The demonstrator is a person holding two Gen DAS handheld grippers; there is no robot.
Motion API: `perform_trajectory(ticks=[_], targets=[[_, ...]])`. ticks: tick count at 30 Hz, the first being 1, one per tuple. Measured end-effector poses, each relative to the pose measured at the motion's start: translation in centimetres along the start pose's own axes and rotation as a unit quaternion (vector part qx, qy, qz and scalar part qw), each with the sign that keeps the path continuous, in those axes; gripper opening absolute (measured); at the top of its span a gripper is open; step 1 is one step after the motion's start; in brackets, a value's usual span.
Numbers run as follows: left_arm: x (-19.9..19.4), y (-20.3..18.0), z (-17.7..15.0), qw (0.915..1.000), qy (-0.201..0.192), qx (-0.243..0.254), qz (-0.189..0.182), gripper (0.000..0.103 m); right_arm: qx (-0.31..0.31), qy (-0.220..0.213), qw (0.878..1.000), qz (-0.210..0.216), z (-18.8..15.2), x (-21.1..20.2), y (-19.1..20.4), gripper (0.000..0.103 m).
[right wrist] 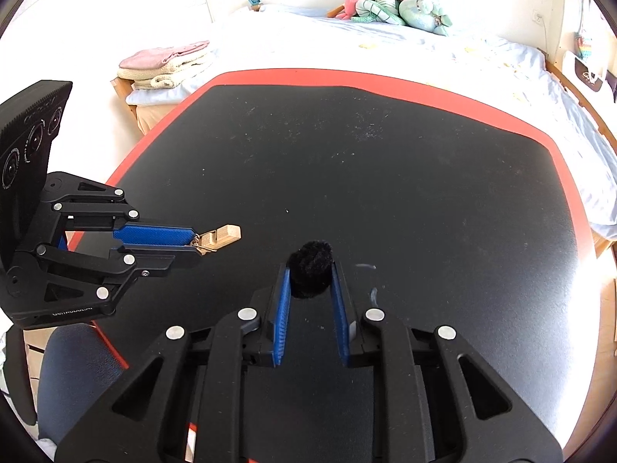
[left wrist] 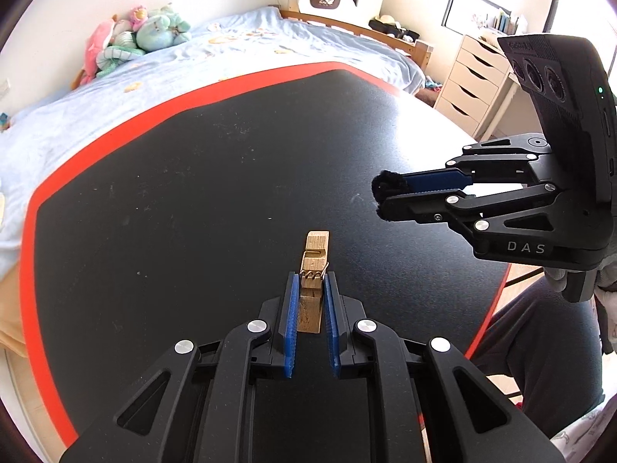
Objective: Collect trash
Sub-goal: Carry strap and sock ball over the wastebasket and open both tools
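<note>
My left gripper [left wrist: 310,281] is shut on a wooden clothespin [left wrist: 313,270], which sticks out forward past the blue pads, lifted off the black table [left wrist: 193,193]. In the right wrist view the same left gripper [right wrist: 194,245] comes in from the left with the clothespin [right wrist: 221,235] in its tips. My right gripper [right wrist: 310,270] is shut on a black fuzzy pompom [right wrist: 311,268], held between the pads above the table [right wrist: 424,193]. From the left wrist view the right gripper [left wrist: 380,198] reaches in from the right with the pompom [left wrist: 387,187] at its tips.
The black table has a red border [left wrist: 154,104]. A bed with a light blue sheet [left wrist: 115,88] and plush toys [left wrist: 131,38] stands behind it. Folded towels [right wrist: 166,65] lie at the bed's end. A white drawer unit [left wrist: 474,77] stands at the right. A person's dark-clothed leg [left wrist: 540,332] is beside the table.
</note>
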State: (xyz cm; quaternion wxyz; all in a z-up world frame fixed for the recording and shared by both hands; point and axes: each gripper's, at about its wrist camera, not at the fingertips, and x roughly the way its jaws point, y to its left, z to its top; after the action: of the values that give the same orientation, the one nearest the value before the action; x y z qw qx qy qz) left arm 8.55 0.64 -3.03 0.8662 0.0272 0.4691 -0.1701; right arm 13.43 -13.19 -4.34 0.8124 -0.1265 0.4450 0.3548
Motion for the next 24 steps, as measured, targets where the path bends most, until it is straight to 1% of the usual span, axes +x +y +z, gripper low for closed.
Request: perform_trajectory(ticks=[7, 11, 15, 21, 24], targets=[[-3.6, -3.7, -1.9, 0.9998, -0.014, -0.016, -0.002, 0.013, 0.008, -0.012, 1.0, -0.006, -3.3, -5.2, 1.1, 0.02], [-4.8, -5.6, -3.2, 0.9997, -0.016, -0.02, 0.0, 0.013, 0.006, -0.017, 1.0, -0.009, -5.5, -7.9, 1.9, 0.02], [-6.0, -6.9, -4.6, 0.9996, -0.019, -0.017, -0.008, 0.013, 0.004, -0.02, 1.0, -0.013, -7.9, -10.2, 2.7, 0.02], [-6.5, -8.8, -6.4, 0.9995, -0.018, -0.02, -0.015, 0.013, 0.005, -0.013, 1.0, -0.008, -11.5, -12.2, 3.7, 0.02], [-6.9, -9.6, -7.9, 0.9995, -0.013, -0.021, -0.02, 0.013, 0.009, -0.008, 1.0, -0.004, -13.2, -12.8, 4.2, 0.02]])
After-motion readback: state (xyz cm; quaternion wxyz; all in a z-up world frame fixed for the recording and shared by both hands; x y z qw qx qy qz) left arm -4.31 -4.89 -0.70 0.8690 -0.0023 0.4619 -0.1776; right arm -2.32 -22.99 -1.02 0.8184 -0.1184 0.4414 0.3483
